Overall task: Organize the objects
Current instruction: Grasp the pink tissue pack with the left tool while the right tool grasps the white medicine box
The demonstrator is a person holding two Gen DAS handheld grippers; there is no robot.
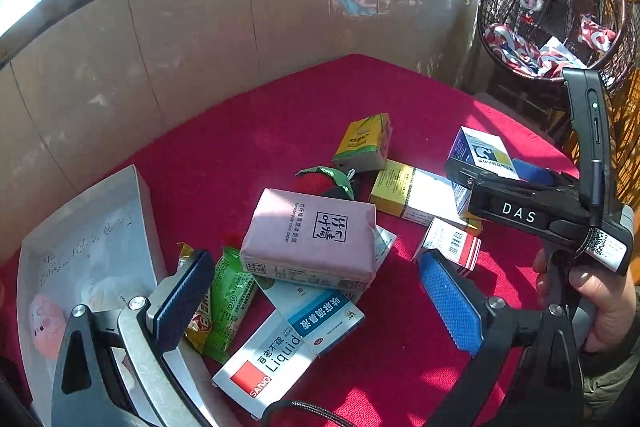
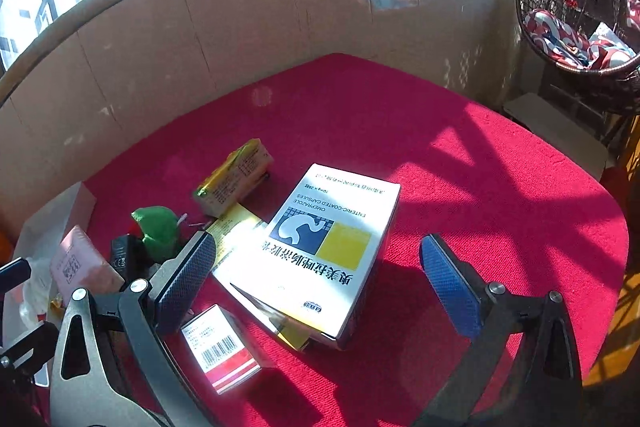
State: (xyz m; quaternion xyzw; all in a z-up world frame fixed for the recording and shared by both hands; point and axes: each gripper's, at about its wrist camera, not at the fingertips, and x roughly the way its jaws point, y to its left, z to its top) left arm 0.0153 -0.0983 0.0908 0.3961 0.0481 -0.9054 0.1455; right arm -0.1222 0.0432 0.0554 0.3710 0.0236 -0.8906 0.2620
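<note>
A pile of boxes and packets lies on the red tablecloth. My left gripper is open above a pink tissue pack, a blue-and-white medicine box, a white Liquid box and a green snack packet. My right gripper is open, its fingers wide on either side of a white capsule box with a blue and yellow square, without touching it. The left wrist view shows that gripper around the same box, with a hand on its handle.
An open grey box at the left holds a pink toy. A yellow-green carton, a yellow-white box, a small red-striped box, a green plush and a black charger lie around. A cardboard wall runs behind, a hanging wicker chair at far right.
</note>
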